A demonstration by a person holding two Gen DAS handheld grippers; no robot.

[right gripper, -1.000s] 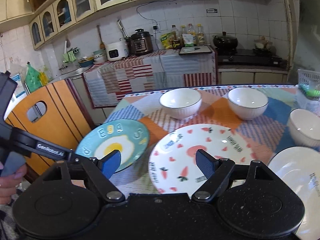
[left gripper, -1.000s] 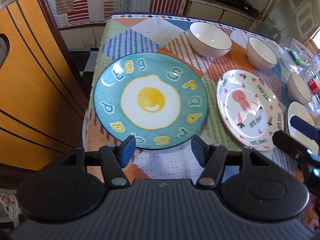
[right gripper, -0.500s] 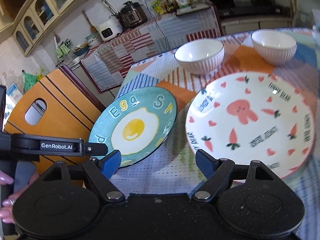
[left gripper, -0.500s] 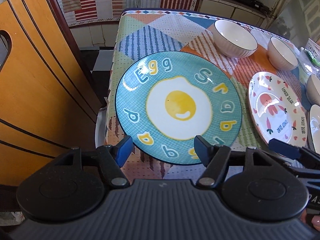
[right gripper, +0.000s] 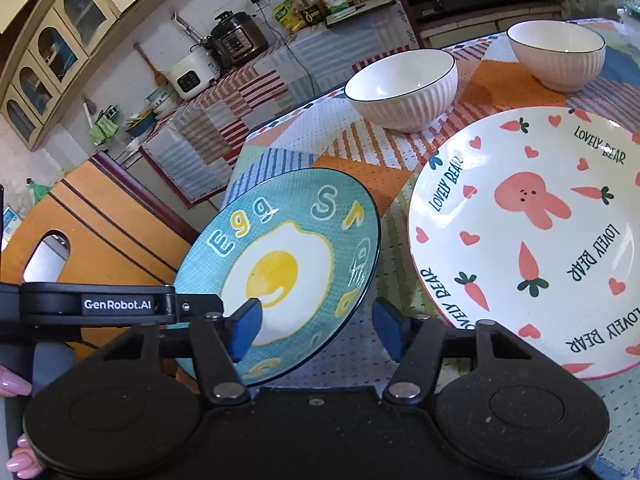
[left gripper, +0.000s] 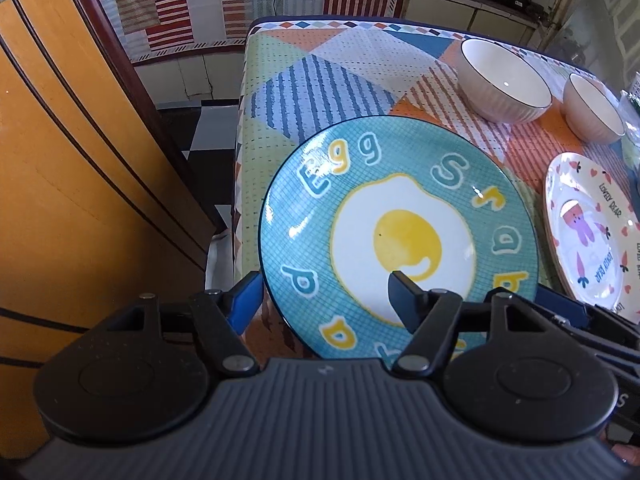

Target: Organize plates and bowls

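Plate [left gripper: 400, 236] in teal with a fried-egg print, lying at the near left corner of the patchwork table [left gripper: 288, 80], close to its left edge, just left of the bunny plate [right gripper: 532, 236], with two white bowls [right gripper: 404, 88] further back. Left gripper [left gripper: 324, 300] spread wide and grasping nothing, one finger over the plate, the other beside its rim. Right gripper [right gripper: 316, 330] likewise released, near plate rim hidden behind both tools.

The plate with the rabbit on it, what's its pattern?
White rabbit plate with a pink bunny, orange carrots, red hearts and "LOVELY BEAR" lettering; clearest in the right wrist view.
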